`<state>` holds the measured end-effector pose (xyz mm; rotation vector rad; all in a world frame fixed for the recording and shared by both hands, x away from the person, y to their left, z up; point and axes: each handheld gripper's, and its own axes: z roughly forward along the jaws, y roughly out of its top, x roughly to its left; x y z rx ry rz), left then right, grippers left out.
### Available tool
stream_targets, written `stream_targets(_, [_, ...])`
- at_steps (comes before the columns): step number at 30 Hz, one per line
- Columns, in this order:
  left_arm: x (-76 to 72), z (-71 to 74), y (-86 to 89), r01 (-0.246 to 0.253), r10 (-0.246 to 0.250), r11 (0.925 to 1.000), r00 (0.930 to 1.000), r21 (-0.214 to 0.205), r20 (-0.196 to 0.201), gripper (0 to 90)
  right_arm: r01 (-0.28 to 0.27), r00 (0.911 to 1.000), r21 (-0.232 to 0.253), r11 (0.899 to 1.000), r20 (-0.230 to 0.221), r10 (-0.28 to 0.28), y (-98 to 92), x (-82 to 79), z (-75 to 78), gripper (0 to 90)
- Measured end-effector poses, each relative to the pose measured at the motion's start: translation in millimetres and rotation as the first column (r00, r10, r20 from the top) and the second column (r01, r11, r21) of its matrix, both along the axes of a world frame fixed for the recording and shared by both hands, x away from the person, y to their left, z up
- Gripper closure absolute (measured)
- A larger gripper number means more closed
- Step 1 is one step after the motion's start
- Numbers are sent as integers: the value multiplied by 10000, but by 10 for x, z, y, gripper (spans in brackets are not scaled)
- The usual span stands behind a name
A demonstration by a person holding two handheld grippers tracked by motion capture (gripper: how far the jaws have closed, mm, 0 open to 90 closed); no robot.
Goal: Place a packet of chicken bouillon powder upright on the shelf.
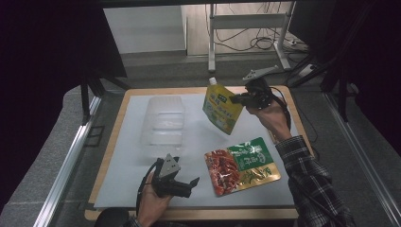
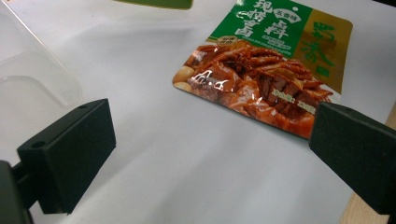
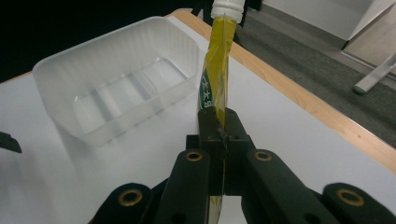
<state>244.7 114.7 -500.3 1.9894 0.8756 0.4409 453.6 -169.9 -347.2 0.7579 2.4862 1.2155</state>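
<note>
Your right gripper (image 1: 239,99) clamped the yellow spouted pouch (image 1: 221,109) above the table's far side; your left gripper (image 1: 189,182) sat near, jaws apart, beside the red-and-green foil packet (image 1: 241,165).

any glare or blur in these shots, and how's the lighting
High view: bright table, surroundings dark, slightly soft. Left gripper view: shiny glare spots on the red and green snack packet, near jaws a bit soft. Right gripper view: the yellow spout pouch clamped in the right gripper is sharp; the clear plastic tray looks hazy and washed out.

Dim, dark edges; white table mat (image 1: 142,175) brightly lit; glare on red pouch (image 2: 261,79).
</note>
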Motion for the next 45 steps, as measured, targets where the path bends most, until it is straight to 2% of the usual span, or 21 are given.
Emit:
stream_targets(4, [-42,-14,13,50,-50,10000,10000,64,-9,0,-247,9997,83,9997,-62,247,108,65,-4,891])
stream_targets(15, [-137,-37,109,-97,99,9997,9999,214,-100,0,-424,9990,273,9987,-120,427,250,185,44,892])
stream_targets(20, [-136,-37,170,-216,218,9997,9996,98,-175,0,-514,9986,301,9982,-127,518,328,231,63,892])
stream_targets(27, [-138,-48,170,-154,159,9997,9995,200,-258,0,-648,9977,277,9975,-161,653,463,302,79,892])
stream_targets(45, [-128,-44,204,-198,200,9998,9994,69,-284,0,-1119,9937,718,9911,-3,1122,778,424,263,893])
